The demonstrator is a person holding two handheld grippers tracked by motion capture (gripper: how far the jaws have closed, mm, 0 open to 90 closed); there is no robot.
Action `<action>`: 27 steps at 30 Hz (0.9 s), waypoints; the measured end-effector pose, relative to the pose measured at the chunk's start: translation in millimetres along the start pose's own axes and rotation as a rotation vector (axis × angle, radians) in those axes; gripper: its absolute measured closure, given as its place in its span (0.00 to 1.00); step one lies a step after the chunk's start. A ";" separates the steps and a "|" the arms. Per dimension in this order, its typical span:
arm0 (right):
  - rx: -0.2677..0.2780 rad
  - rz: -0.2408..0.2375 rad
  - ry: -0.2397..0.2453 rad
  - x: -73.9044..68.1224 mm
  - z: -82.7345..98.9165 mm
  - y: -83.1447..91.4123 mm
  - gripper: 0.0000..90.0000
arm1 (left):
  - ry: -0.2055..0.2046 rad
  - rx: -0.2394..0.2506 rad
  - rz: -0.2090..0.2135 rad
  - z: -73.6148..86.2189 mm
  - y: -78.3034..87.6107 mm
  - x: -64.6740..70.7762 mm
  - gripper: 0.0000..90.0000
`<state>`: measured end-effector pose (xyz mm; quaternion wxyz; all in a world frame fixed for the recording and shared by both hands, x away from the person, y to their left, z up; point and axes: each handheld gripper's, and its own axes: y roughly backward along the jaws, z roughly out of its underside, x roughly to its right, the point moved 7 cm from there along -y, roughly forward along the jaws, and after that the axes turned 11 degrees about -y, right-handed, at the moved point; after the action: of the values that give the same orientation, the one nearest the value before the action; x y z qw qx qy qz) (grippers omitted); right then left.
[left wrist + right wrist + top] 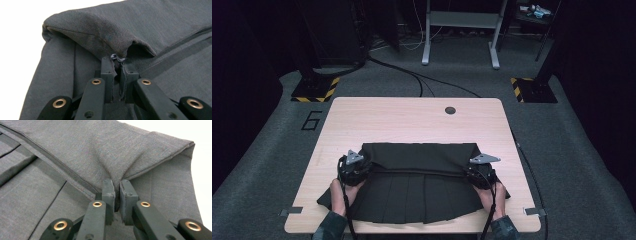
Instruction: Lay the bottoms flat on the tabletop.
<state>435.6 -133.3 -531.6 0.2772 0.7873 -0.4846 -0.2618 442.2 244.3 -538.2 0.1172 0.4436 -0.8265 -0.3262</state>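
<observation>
Pleated skirt (pixel 419 192) folded on table (pixel 412 120); gripper views: both fingers (pixel 108 72) (pixel 109 191) clamp fabric edge.

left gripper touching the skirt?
Touching. The left gripper view shows the left gripper shut on a fold of the skirt, cloth pinched between its fingers.

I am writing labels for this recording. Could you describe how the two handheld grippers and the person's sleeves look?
Both the left gripper and the right gripper are black, each topped by a grey three-cornered plate. A black cable trails back from each towards the person. Up close, the jaws are dark grey blocks on black link arms with brass-coloured rivets. The sleeves look dark green, perhaps patterned.
</observation>
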 end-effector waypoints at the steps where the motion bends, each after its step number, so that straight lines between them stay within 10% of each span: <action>1: 0.010 0.004 0.015 1.4 -2.3 -0.4 0.93 | 0.000 0.008 0.001 -2.5 -0.3 -1.2 0.92; 5: 0.033 0.045 0.022 11.6 -46.6 -7.5 0.94 | -0.027 0.029 -0.029 -40.8 -11.2 -22.0 0.92; 9: 0.067 0.063 -0.061 33.0 -127.2 -31.7 0.91 | 0.043 0.108 -0.133 -98.6 -28.7 -61.6 0.89; 13: 0.116 0.138 -0.111 42.9 -169.5 -35.4 0.62 | 0.133 0.155 -0.234 -124.2 -24.6 -84.3 0.48; 27: 0.045 0.117 -0.102 42.2 -124.1 -27.0 0.36 | 0.100 0.099 -0.197 -81.7 -0.6 -78.5 0.20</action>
<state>553.3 -138.8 -468.2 0.2490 0.7492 -0.5492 -0.2741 527.5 272.1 -469.0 0.1034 0.5434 -0.7873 -0.2722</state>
